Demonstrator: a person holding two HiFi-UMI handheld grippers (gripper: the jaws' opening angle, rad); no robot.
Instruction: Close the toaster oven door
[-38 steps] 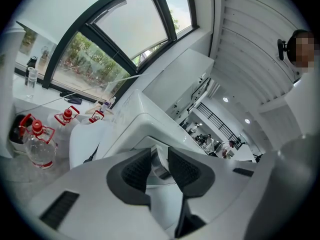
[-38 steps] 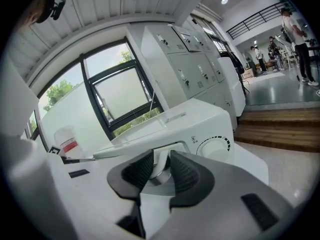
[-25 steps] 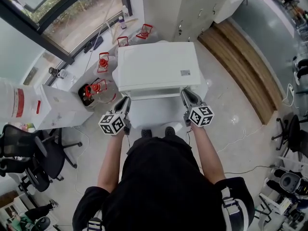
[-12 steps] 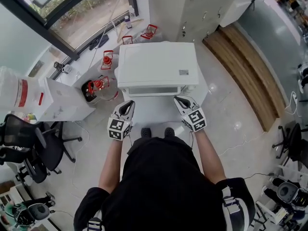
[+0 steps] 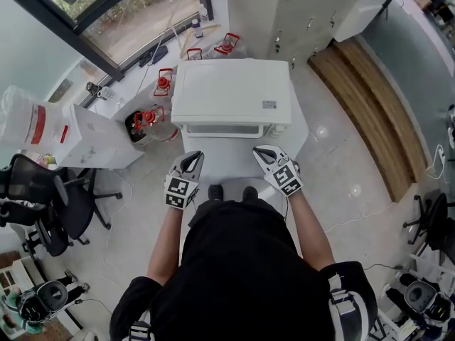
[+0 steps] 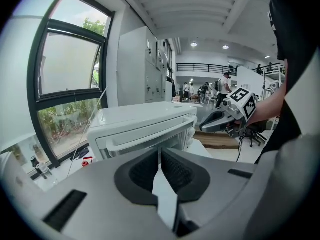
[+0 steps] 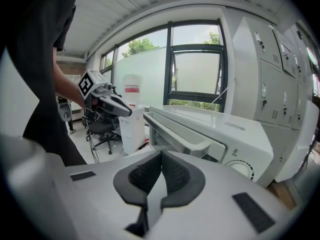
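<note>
A white toaster oven stands on a small white table in front of me. Its door stands upright against the front, the long handle along the top edge. My left gripper hovers over the table's left side and my right gripper over its right side, both short of the oven and touching nothing. In the left gripper view the left gripper is shut and empty, with the oven beyond it. The right gripper is also shut and empty, near the oven's dial end.
Red-capped water jugs and a white box stand on the floor to the left of the table. Office chairs sit further left. A wooden strip runs along the floor at the right, and lockers stand behind the oven.
Both grippers have drawn back from the oven's front corners toward my body and rolled so their marker cubes face more upward. The oven door looks the same.
</note>
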